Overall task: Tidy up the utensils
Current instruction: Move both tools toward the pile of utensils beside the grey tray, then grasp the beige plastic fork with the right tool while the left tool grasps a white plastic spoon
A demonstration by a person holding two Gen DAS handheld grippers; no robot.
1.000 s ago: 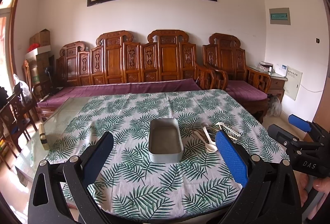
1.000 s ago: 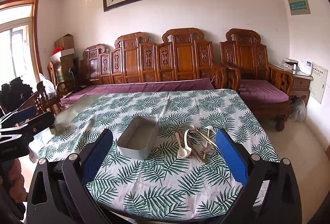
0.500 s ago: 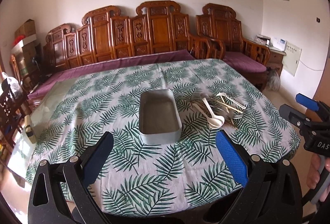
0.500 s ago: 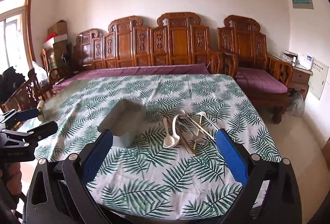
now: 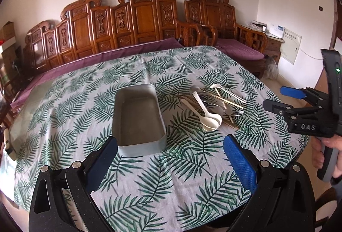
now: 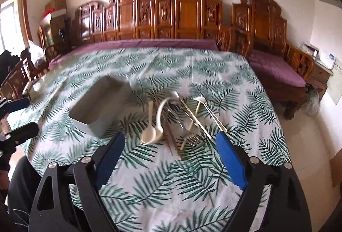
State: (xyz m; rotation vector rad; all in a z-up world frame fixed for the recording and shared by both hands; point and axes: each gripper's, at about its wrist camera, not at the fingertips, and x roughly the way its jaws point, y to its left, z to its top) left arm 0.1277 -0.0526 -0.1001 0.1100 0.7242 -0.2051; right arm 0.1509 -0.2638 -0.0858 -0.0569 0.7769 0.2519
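1. A grey rectangular tray (image 5: 139,118) sits empty on the counter (image 5: 85,103), which is covered by a cloth printed with green fern leaves. In the left wrist view the tray's long axis runs from the near edge toward the carved wooden bench (image 5: 139,20) at the far wall.
2. Just right of the tray, not touching it, lies a loose pile of utensils (image 6: 181,118).
3. Two white spoons (image 6: 151,131) lie side by side with bowls toward the near edge and handles pointing away toward the bench.
4. A metal fork (image 6: 193,140) points its tines toward the near edge; long chopsticks (image 6: 196,118) cross the pile diagonally, and a metal spoon (image 6: 175,96) rests at the far end.
5. The left gripper (image 5: 171,155) hangs over the near end of the tray, its jaws wide apart with nothing between them.
6. The right gripper (image 6: 168,153) hangs over the near end of the pile; its jaws have just been closing a little but stand apart, touching no utensil.
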